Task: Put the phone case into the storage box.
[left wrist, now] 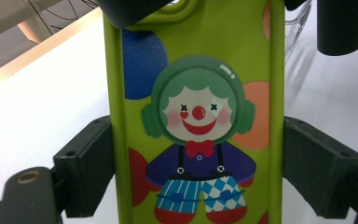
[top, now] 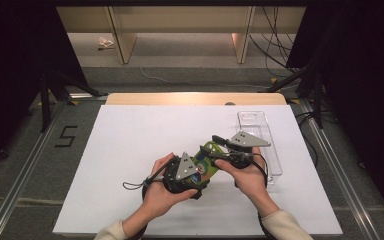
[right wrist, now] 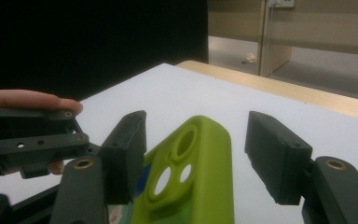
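A person's two hands meet over the near middle of the white table (top: 130,150), each holding a gripper, with a lime-green phone case (top: 206,162) between them. The case lies lifted just above the white surface, running from the left gripper (top: 196,172) up and to the right toward the right gripper (top: 219,145).

In the left gripper view the phone case (left wrist: 196,116) stands lengthwise between the two black jaws, its printed side facing the camera: a clown with green hair and headphones, a red nose, a red bow tie, a purple shirt and blue chequered trousers, with blue, orange and red discs behind it. Both jaw pads press against the long edges of the case, so the left gripper (left wrist: 196,168) is clamped on it at the lower half.

In the right gripper view the camera end of the phone case (right wrist: 191,172) rises between the jaws, with one large round hole and two smaller ones. The right gripper (right wrist: 196,149) stands wide: the left jaw sits just beside the case edge, and the right jaw is apart from it with white table showing in the gap. A fingertip (right wrist: 37,100) lies on the other gripper at the left of that view.

A clear plastic tray (top: 260,135) lies on the table's right side, just beyond the right hand (top: 250,177).
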Available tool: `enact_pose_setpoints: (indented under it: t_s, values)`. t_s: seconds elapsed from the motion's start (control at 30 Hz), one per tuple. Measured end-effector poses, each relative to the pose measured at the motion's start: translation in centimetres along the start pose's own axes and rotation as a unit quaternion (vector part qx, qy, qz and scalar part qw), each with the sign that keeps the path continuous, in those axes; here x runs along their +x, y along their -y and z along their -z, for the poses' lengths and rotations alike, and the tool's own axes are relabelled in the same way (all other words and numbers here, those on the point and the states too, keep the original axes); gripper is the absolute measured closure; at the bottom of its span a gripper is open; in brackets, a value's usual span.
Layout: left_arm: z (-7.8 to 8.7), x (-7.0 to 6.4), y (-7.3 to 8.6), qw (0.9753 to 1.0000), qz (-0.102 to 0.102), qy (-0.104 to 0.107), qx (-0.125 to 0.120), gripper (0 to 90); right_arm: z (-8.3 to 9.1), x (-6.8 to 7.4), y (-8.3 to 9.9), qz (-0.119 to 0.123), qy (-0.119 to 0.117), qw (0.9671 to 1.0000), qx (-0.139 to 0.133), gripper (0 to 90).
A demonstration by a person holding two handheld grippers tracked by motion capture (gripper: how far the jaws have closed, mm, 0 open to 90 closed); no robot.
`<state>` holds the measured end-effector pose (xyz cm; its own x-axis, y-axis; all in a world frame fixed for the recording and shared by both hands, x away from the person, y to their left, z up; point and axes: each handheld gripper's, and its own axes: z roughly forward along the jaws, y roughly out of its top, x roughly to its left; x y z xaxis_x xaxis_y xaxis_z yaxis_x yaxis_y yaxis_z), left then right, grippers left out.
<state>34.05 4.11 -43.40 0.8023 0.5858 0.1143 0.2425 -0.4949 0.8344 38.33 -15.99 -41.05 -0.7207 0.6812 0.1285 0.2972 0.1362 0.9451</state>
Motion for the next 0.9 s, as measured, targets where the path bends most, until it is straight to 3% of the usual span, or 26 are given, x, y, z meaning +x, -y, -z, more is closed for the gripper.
enact_pose_setpoints:
  t_s: [0.17, 0.4, 0.9]
  values:
    - [0.0, 0.0, -0.01, 1.0, 0.0, -0.002, -0.001, 16.1, 0.08, -0.04, -0.02, -0.005, -0.002, 1.0, -0.001, 46.4]
    - [-0.07, 0.0, 0.05, 1.0, -0.002, -0.003, 0.002, 16.2, 0.22, -0.03, -0.06, -0.02, -0.01, 0.9997, 0.003, 59.7]
    - [-0.31, -0.02, 0.23, 0.9999, -0.007, -0.002, 0.008, 16.2, 0.43, -0.22, -0.22, -0.054, -0.028, 0.9982, 0.003, 68.9]
